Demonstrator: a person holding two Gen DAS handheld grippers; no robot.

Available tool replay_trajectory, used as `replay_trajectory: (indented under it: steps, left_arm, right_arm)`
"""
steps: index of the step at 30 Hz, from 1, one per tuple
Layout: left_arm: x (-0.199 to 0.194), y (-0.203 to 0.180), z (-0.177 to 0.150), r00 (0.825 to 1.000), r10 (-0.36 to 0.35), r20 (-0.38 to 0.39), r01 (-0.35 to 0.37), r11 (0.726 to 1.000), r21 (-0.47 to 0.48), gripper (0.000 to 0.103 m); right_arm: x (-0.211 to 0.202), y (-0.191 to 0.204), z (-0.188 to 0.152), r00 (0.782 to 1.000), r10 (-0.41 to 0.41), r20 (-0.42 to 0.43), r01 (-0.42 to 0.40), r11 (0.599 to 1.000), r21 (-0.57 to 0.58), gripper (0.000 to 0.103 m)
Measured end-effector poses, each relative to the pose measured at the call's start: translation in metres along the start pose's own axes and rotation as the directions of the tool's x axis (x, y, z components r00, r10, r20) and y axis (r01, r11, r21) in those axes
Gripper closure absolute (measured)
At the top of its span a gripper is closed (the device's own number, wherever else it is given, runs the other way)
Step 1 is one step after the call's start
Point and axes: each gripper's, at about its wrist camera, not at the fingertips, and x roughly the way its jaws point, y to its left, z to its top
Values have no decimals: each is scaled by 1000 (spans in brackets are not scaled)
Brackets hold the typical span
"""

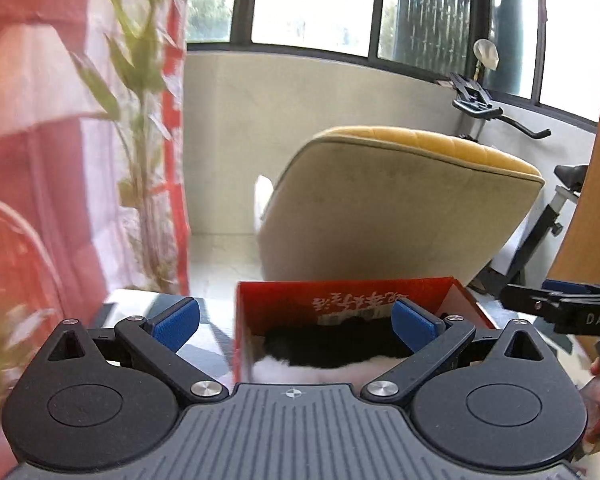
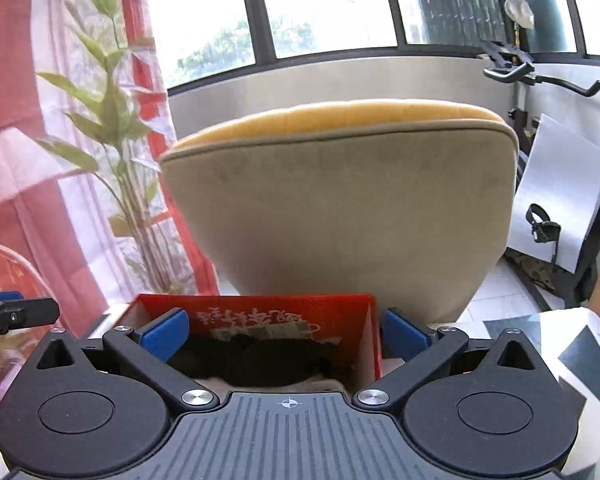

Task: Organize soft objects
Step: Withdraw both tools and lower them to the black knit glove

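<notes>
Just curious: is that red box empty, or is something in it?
Not empty. The open-topped red box holds a black and white soft thing; what it is, I cannot tell.

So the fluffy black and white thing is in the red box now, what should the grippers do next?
Probably draw both back and look for another soft item. The black and white soft thing already lies inside the red cardboard box, and the left gripper and right gripper stand open, holding nothing.

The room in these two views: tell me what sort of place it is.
Probably a sunroom or enclosed balcony of a home. A padded armchair stands before a wide band of windows, an exercise bike sits to the right, and a leafy potted plant grows beside red curtains.
</notes>
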Motion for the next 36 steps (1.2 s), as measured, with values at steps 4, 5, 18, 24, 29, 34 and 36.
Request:
replay_trajectory:
  steps: [4,5,18,24,29,34,36]
  left_arm:
    - [-22,-2,-8,1000,23,-1,-23,1000,18,0]
    - [-27,-3,-11,1000,22,-4,-22,1000,16,0]
    - [-45,6,-60,997,15,-75,-20,997,-69,0]
    - [-47,11,-92,994,26,-105,-34,997,-71,0]
    - [-39,14,-121,987,4,-160,-21,994,-104,0]
    - [-26,16,-139,979,-42,-199,12,988,-151,5]
    - [-22,15,-142,977,-57,-206,25,987,-156,12]
  right_arm:
    - [-25,10,-8,1000,-3,17,3,1000,1,0]
    - [-32,12,-11,1000,-1,22,1,1000,5,0]
    - [-88,19,-67,999,-7,49,4,998,60,0]
    - [-95,13,-99,999,-47,28,45,997,64,0]
    - [-90,6,-128,998,-65,-15,66,993,96,1]
    - [-79,5,-157,996,-56,-66,60,997,58,4]
    - [-73,4,-162,996,-45,-79,48,998,46,8]
